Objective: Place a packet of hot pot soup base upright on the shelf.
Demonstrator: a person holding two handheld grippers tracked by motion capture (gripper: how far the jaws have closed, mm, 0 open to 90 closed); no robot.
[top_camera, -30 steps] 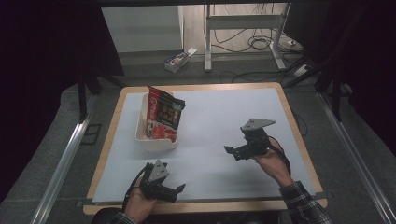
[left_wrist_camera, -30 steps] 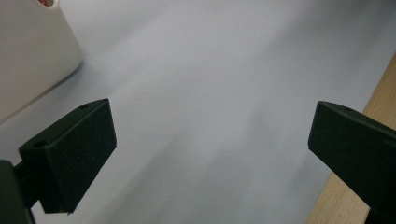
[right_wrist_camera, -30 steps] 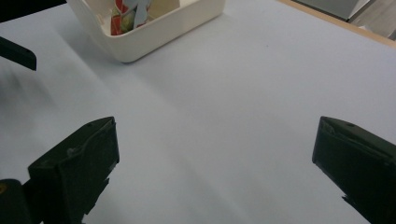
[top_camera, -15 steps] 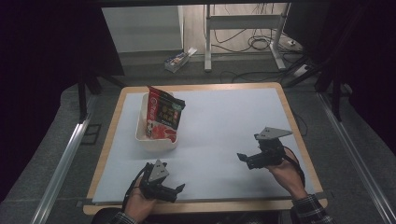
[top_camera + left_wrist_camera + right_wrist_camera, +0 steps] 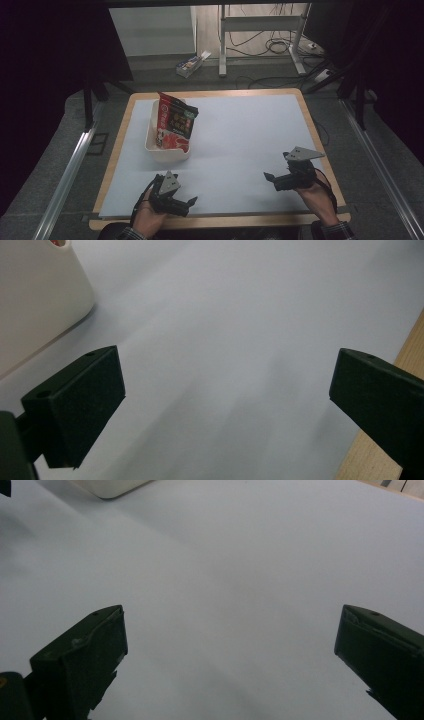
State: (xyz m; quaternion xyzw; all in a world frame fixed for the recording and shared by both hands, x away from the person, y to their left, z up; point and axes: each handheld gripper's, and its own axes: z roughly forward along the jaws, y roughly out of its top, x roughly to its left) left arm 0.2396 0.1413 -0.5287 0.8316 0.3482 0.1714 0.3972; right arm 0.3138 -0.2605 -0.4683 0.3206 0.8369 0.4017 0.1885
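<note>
Item 1: white tub [image 5: 166, 148], standing on the pale blue mat [image 5: 240, 145] of the bench [image 5: 305, 107], toward the mat's left side. Taken as landmark.

Item 2: red snack packet [image 5: 174, 123], upright inside the tub, leaning a little, its top well above the tub's rim.

Item 3: left tongs [image 5: 189, 204], held in a hand low over the mat, on the near side of the tub and close to the bench's front edge. Jaws spread wide in the left gripper view; bare mat between them; nothing held. A corner of the tub [image 5: 40, 300] shows beyond the left-hand jaw.

Item 4: right tongs [image 5: 270, 180], held in a hand, well to the right of the tub and nearer the front. Jaws spread wide; nothing held.
</note>
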